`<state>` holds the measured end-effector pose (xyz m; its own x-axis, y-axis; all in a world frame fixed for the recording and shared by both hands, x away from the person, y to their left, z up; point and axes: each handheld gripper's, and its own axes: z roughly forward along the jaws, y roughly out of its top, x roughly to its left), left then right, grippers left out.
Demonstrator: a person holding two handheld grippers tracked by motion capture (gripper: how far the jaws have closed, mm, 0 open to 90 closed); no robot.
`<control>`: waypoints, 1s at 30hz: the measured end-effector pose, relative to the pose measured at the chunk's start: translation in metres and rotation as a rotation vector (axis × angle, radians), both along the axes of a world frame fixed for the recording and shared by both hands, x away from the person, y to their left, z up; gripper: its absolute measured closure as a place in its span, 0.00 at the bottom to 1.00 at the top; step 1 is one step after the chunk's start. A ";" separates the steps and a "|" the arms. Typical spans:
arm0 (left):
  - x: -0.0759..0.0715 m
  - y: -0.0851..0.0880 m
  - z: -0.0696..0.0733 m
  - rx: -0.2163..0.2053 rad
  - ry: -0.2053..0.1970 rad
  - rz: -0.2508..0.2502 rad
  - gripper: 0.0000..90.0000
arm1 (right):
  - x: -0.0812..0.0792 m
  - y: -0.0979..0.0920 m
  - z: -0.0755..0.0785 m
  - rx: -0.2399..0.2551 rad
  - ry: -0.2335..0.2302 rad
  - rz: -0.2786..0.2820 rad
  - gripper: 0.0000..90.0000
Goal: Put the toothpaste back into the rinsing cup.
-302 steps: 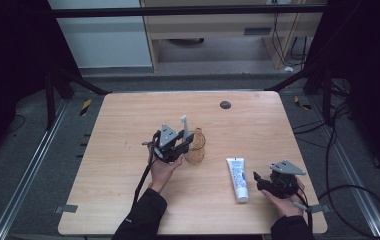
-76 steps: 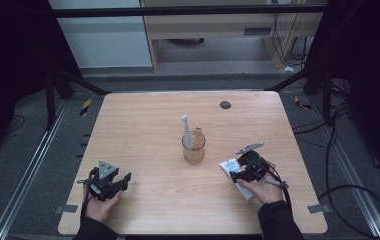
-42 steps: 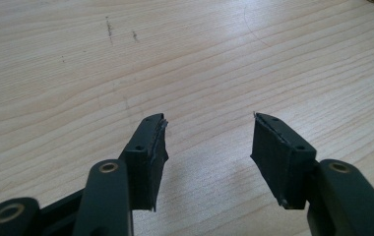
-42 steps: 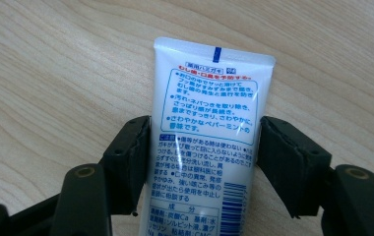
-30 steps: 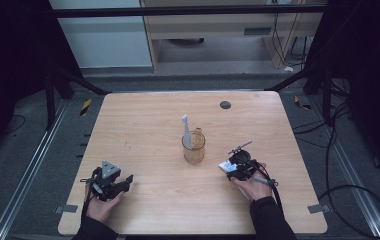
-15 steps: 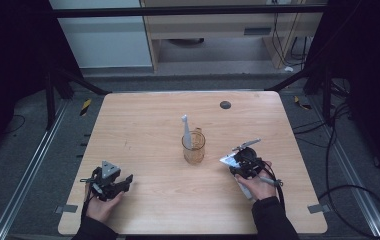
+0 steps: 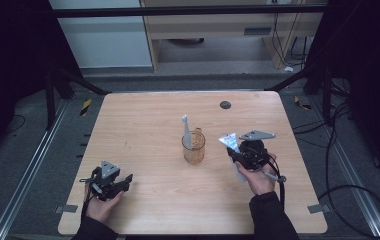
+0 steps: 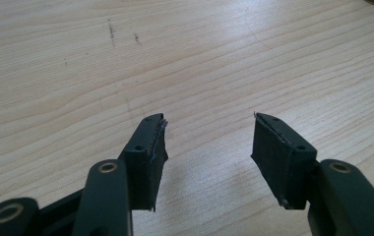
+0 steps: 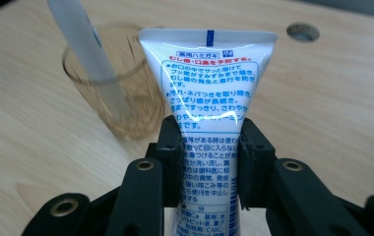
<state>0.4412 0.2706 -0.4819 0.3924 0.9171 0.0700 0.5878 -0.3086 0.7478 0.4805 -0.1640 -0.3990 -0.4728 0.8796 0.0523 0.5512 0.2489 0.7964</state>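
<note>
Nearest to me, at about seven o'clock on the table (image 7: 143,125), my left gripper (image 7: 109,184) sits low over the wood in the person's left hand (image 7: 100,206). Its jaws are spread apart with bare tabletop between them, nothing gripped (the left gripper view shows the grain of the wood right through the gap).

Over at four o'clock, my right gripper (image 7: 235,150) is clenched on the toothpaste tube (image 7: 229,141). Those jaws have just been closing, and the tube is between them: in the right gripper view the pads (image 9: 172,157) press on both sides of the tube's body, with the flat crimped end standing up above them. The right hand (image 7: 258,177) carries the gripper from below, cable trailing toward five o'clock.

A little farther in, near the table's centre, the glass cup (image 7: 193,147) stands upright with a toothbrush (image 7: 186,131) leaning in it. It sits just beside the tube, at its nine o'clock, not touching.

Farthest off, at twelve o'clock, a dark round hole (image 7: 225,105) marks the tabletop.
</note>
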 end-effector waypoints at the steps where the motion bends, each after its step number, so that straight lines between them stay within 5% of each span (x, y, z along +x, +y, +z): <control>1: 0.000 0.000 0.000 0.000 0.000 0.000 0.51 | 0.001 0.001 0.004 0.015 -0.013 -0.003 0.76; 19: 0.001 0.002 0.000 -0.001 -0.008 0.009 0.51 | 0.016 0.022 0.031 0.210 -0.246 -0.047 0.76; 30: 0.001 0.003 0.001 -0.018 -0.021 0.019 0.50 | 0.031 0.036 0.040 0.309 -0.325 -0.073 0.76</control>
